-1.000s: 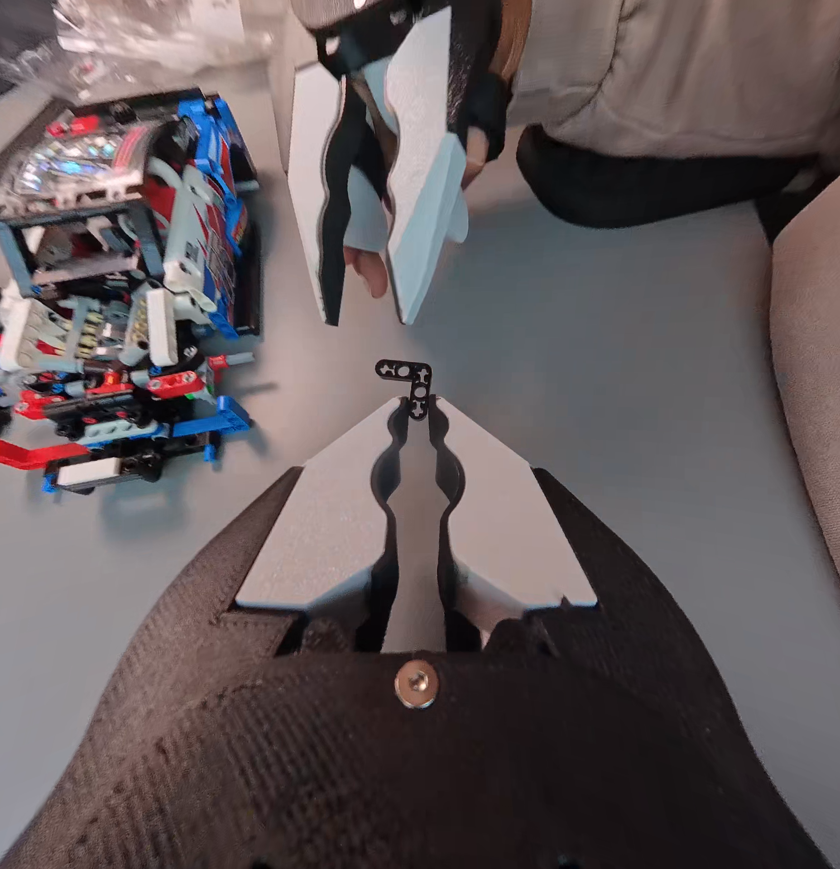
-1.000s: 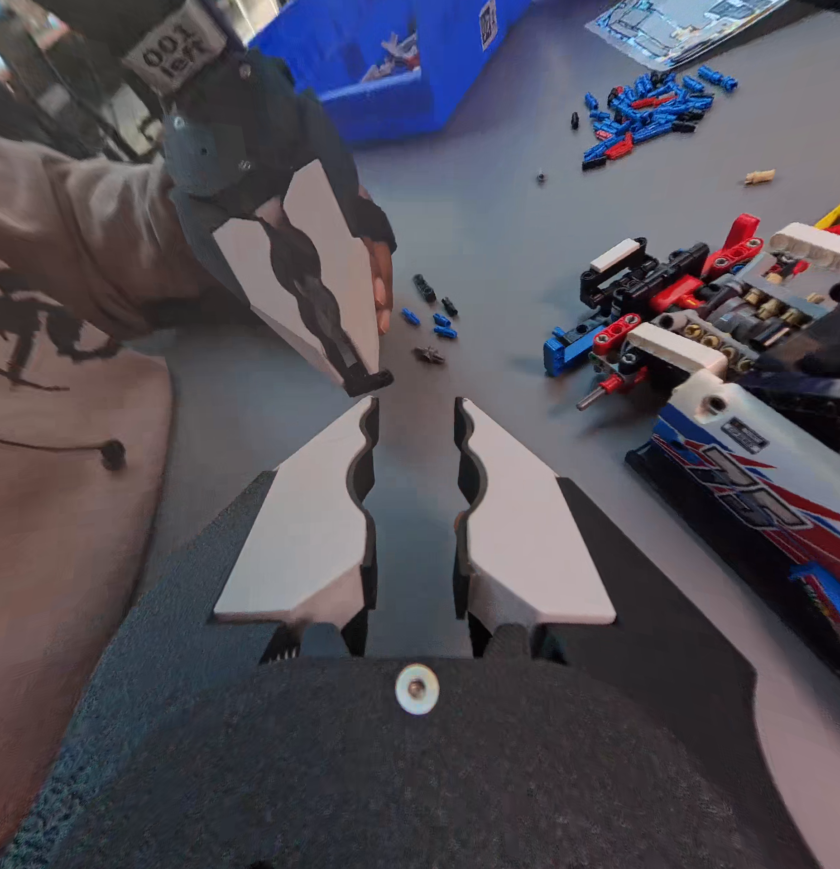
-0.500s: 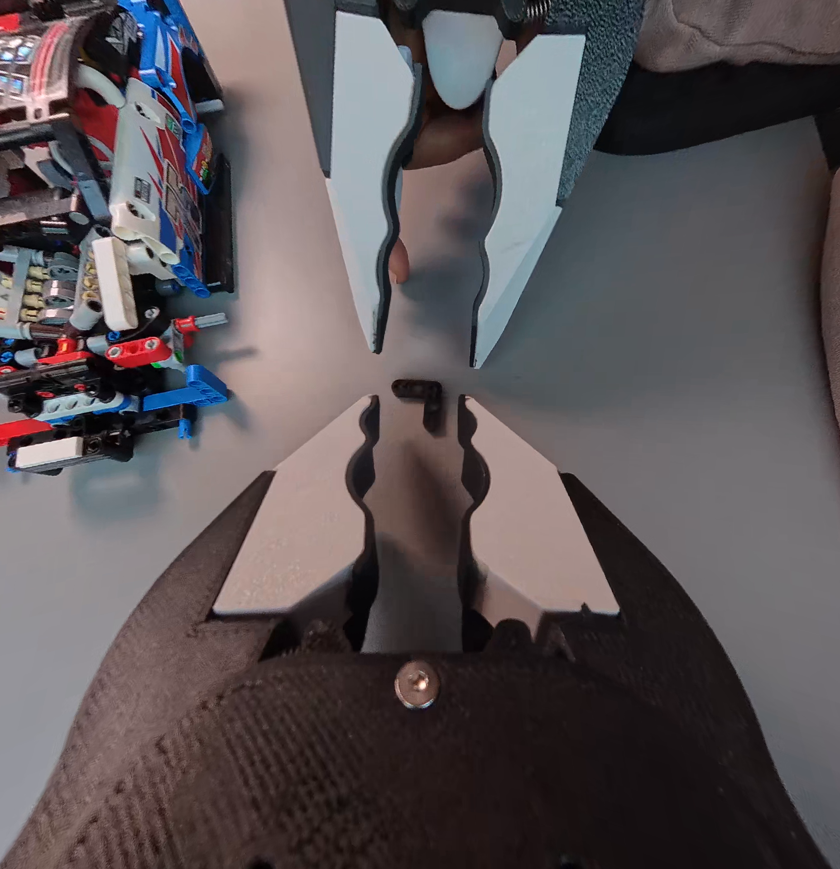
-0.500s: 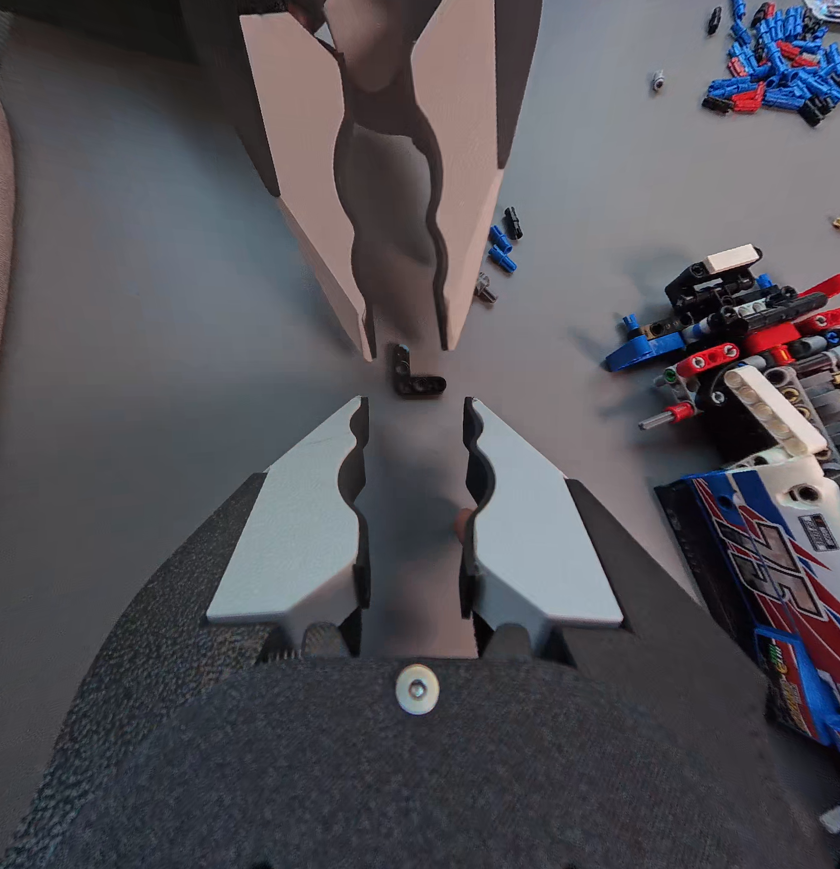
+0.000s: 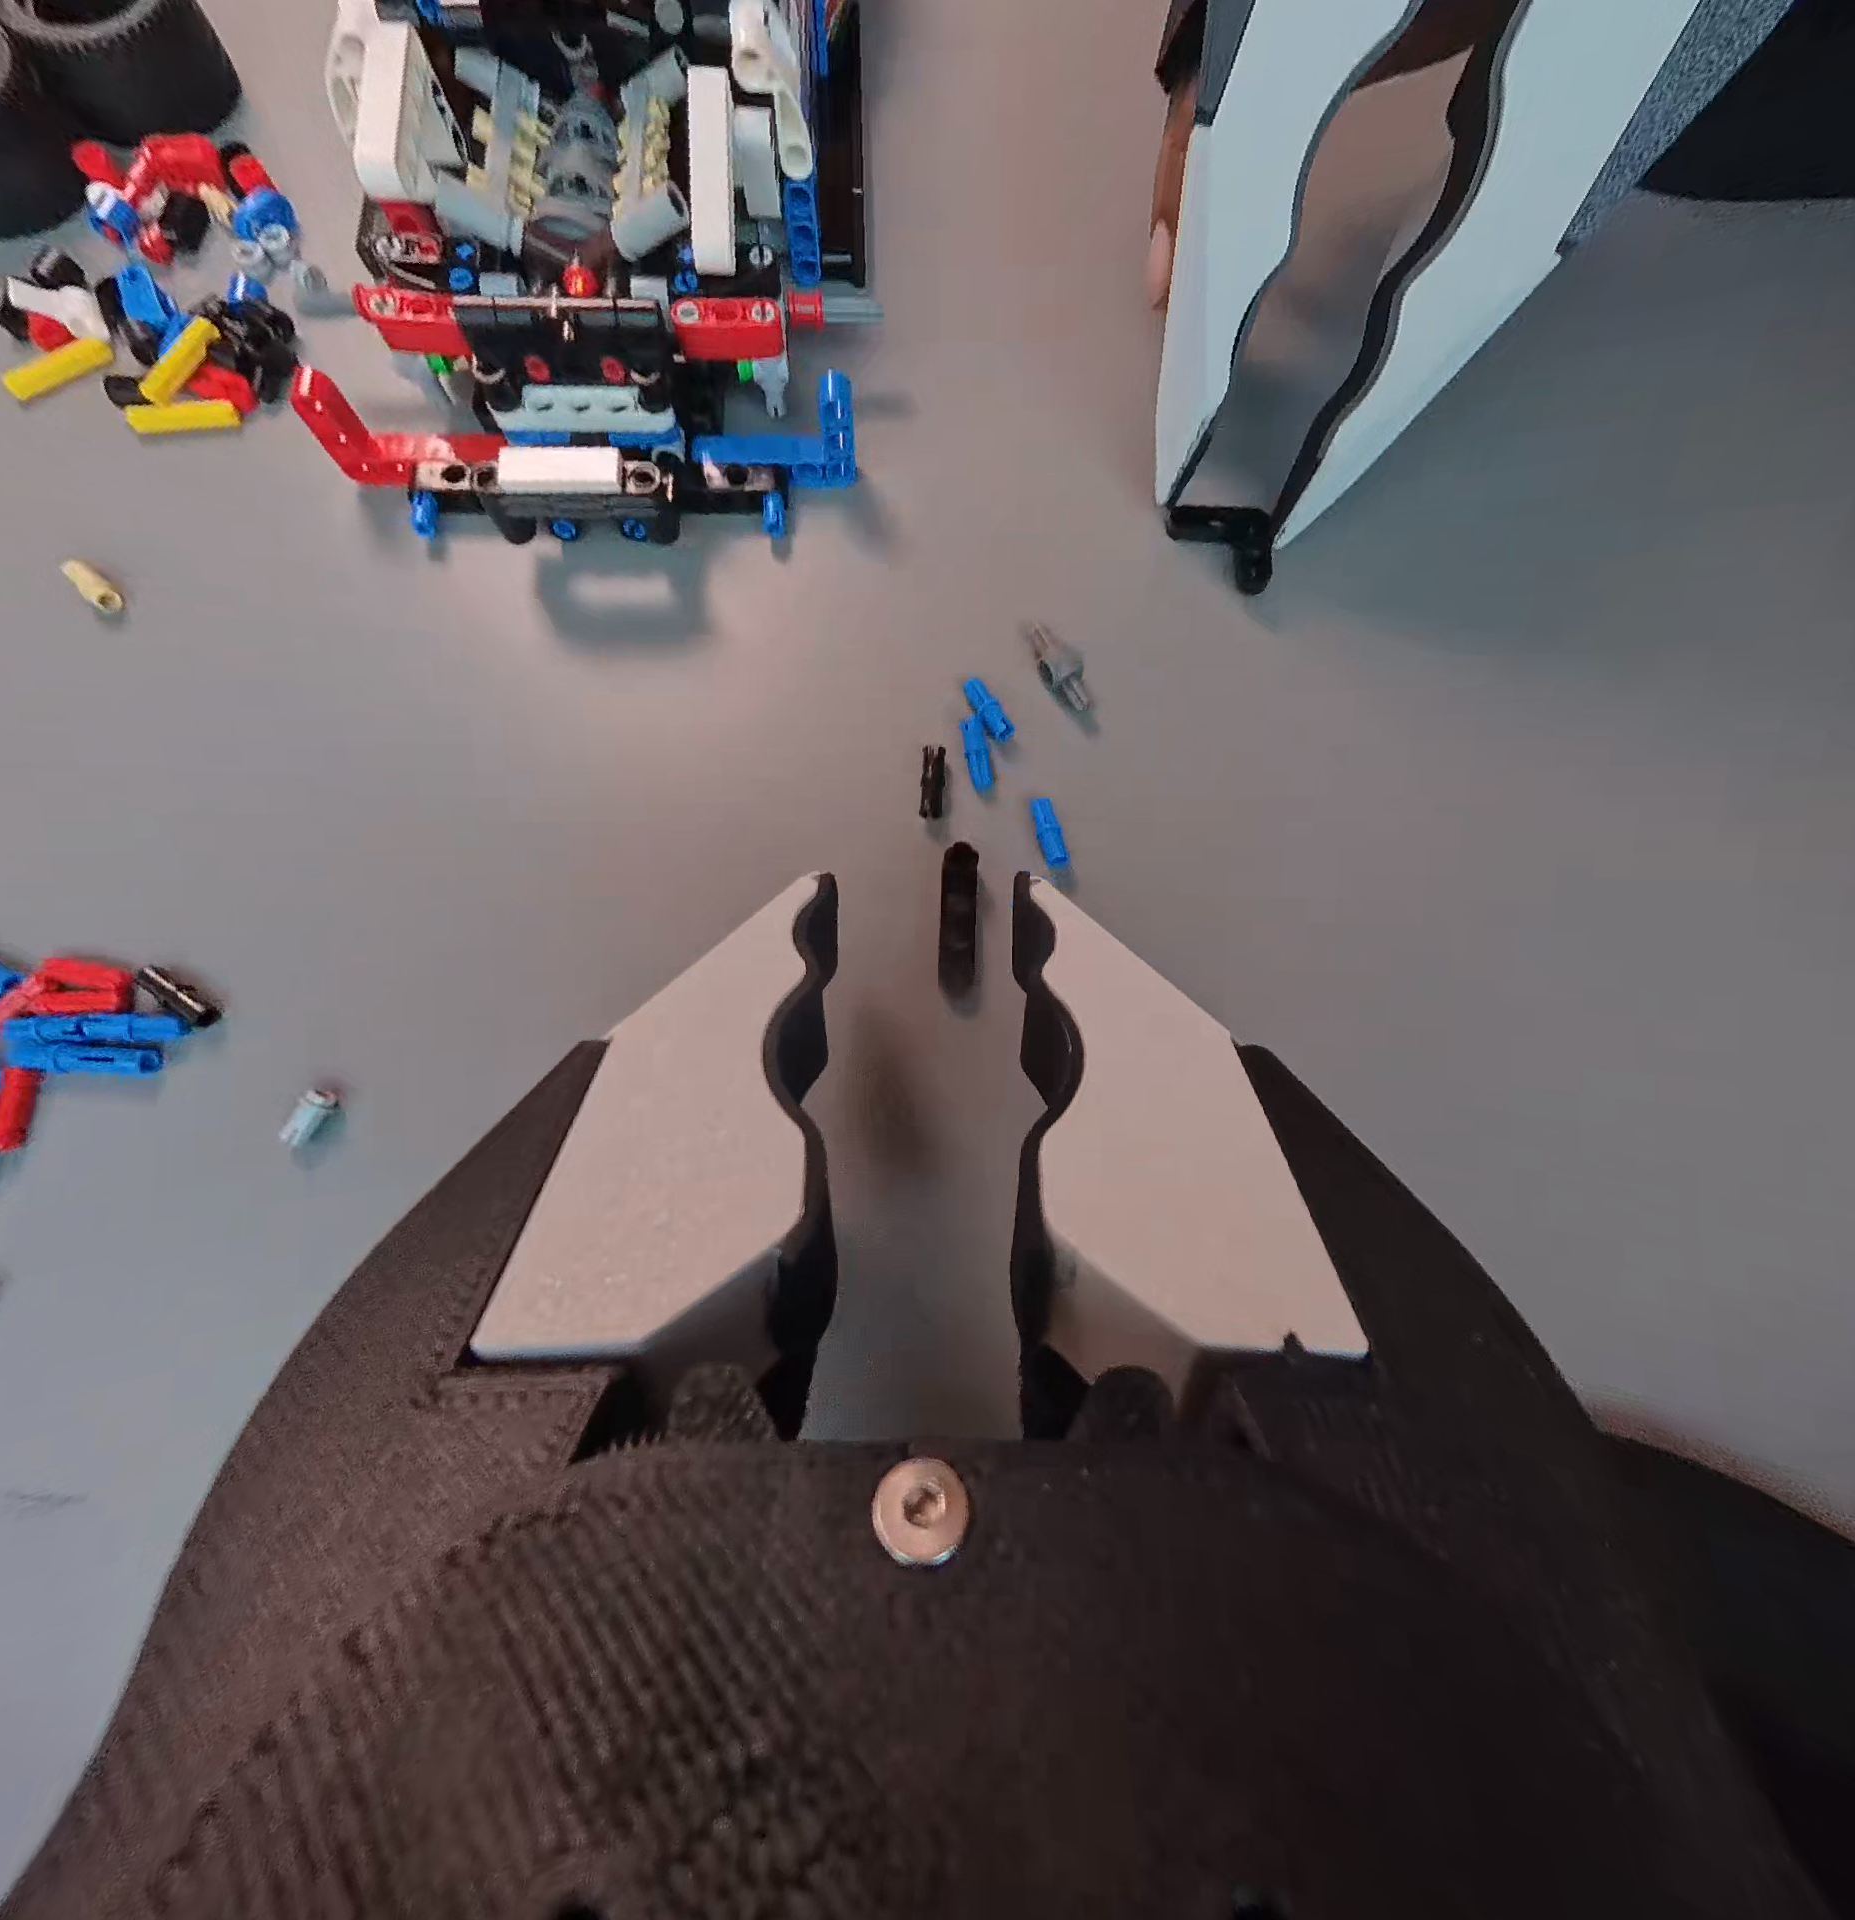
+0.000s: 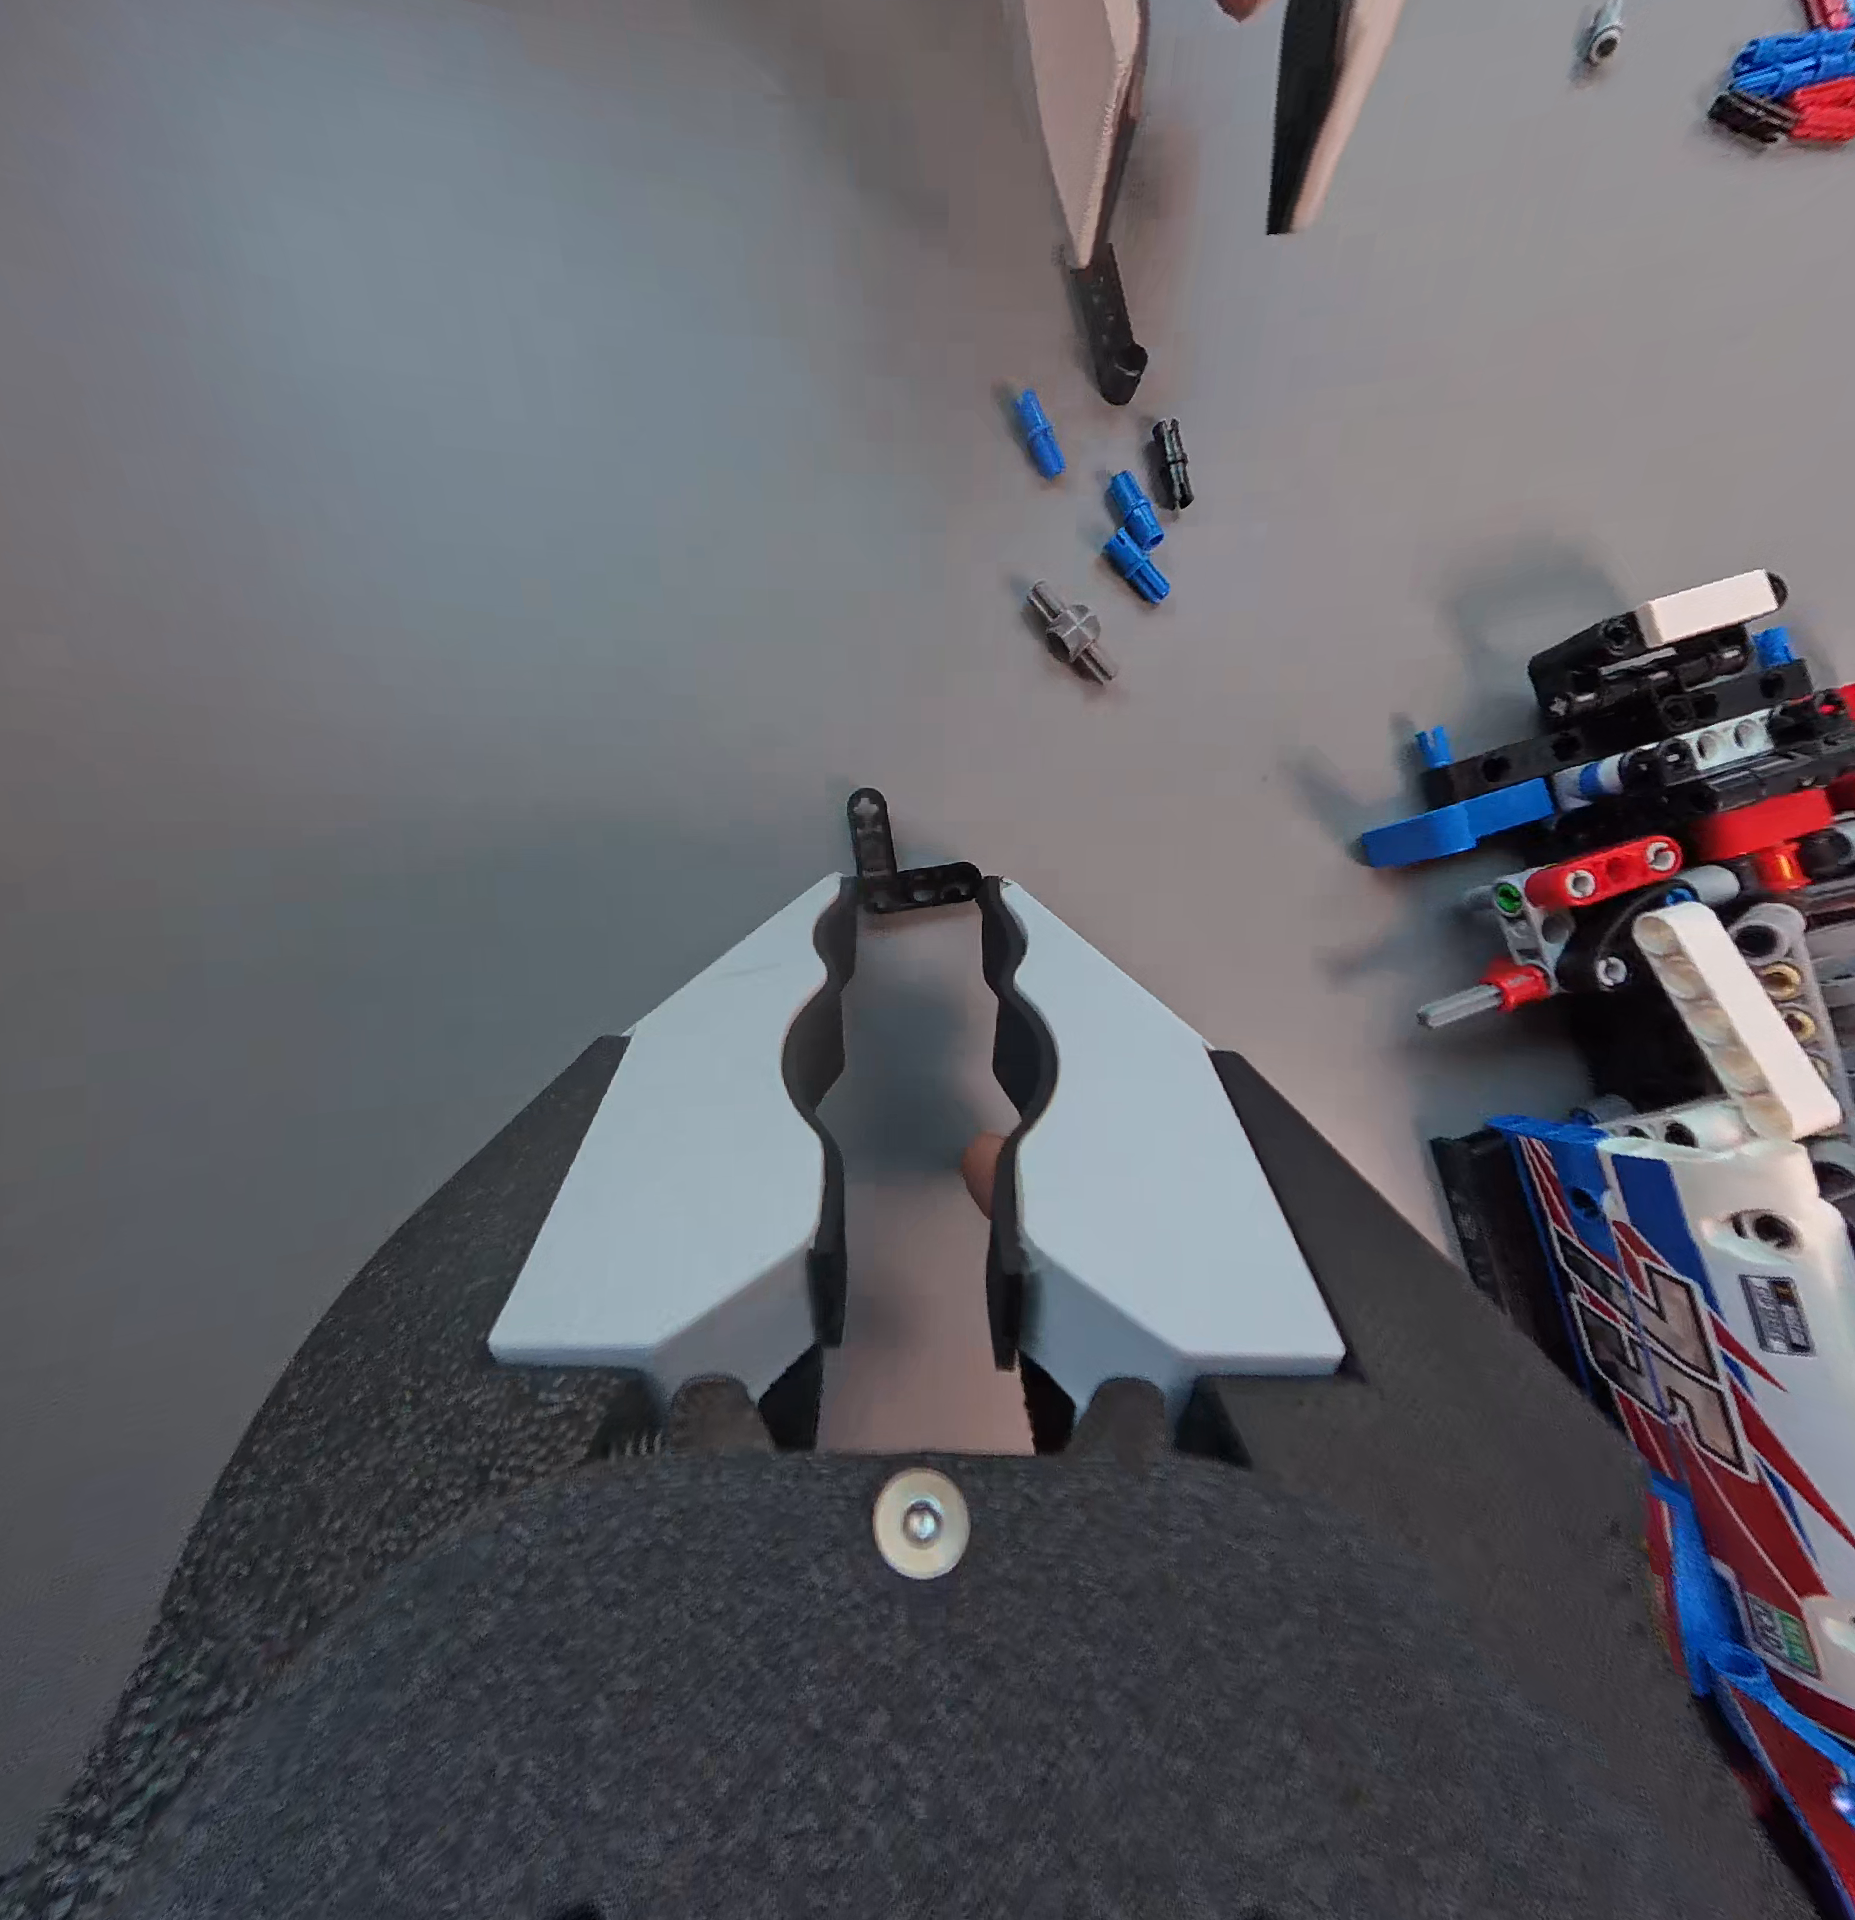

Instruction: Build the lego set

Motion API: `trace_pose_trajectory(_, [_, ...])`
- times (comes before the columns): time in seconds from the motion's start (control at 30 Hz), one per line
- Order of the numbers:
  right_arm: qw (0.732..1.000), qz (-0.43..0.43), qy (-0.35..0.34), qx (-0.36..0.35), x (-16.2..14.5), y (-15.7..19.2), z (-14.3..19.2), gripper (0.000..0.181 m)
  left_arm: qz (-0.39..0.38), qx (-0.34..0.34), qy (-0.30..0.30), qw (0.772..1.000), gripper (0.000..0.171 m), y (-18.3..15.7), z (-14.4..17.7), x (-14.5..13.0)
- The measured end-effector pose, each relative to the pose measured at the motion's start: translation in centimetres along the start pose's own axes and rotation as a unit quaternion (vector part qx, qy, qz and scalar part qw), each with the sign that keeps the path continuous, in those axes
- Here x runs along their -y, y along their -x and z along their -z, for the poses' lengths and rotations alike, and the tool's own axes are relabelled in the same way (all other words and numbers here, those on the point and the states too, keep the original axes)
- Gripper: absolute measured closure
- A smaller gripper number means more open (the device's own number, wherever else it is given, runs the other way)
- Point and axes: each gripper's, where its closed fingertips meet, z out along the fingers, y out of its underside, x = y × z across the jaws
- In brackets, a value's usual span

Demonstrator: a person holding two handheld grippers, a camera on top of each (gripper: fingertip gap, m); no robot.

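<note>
My right gripper (image 6: 918,883) is shut on a small black L-shaped beam (image 6: 907,878); one arm sits between the fingertips and the other sticks out past them. It also shows in the left wrist view (image 5: 1219,525), at the tips of the right gripper (image 5: 1224,530). My left gripper (image 5: 925,883) is open, low over the grey table, with a short black beam (image 5: 959,914) between its fingertips, ungripped. The right wrist view shows that beam (image 6: 1108,322) by the left gripper (image 6: 1181,244). The partly built car (image 5: 590,260) stands beyond.
Loose blue pins (image 5: 980,727), a black pin (image 5: 933,781) and a grey axle connector (image 5: 1058,665) lie just past my left fingertips. Piles of small parts (image 5: 154,312) and pins (image 5: 61,1029) lie at the left, black tyres (image 5: 71,83) beyond. The car (image 6: 1681,935) fills the right wrist view's right side. The gap from one gripper's tips to the other's is roughly 12 centimeters. Between my left fingertips and the black pin (image 5: 933,781) there is roughly 4 centimeters. It is also in sight in the right wrist view (image 6: 1173,469).
The left gripper let go of the L-shaped beam and moved away to the loose pins and the short black beam. The right gripper closed on the L-shaped beam and carried it off.
</note>
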Motion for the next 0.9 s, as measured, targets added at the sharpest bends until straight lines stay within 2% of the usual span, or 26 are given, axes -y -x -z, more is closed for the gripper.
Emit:
trace_pose_trajectory(0.1, [1.000, -0.005, 0.000, 0.000, -0.1, -0.3, 0.1, 0.160, 0.009, -0.008, 0.010, 1.000, 0.143, 0.1, 0.2, -0.9])
trace_pose_trajectory(0.5, [0.998, -0.044, 0.001, -0.037, -0.8, -1.0, 0.5, 0.160, -0.015, -0.013, 0.040, 0.999, 0.153, -0.9, -0.6, -1.5])
trace_pose_trajectory(0.6, [0.998, -0.045, -0.003, -0.042, -0.8, -1.0, 0.5, 0.160, -0.020, -0.014, 0.045, 0.999, 0.165, -1.0, -0.8, -1.7])
trace_pose_trajectory(0.67, [0.998, -0.049, -0.008, -0.042, -0.8, -1.0, 0.6, 0.160, -0.020, -0.013, 0.044, 0.999, 0.165, -1.0, -0.9, -1.7])
trace_pose_trajectory(0.9, [0.992, -0.079, -0.091, -0.048, 0.7, -1.9, 2.2, 0.159, -0.020, 0.005, 0.037, 0.999, 0.165, -0.3, -1.1, -1.4])
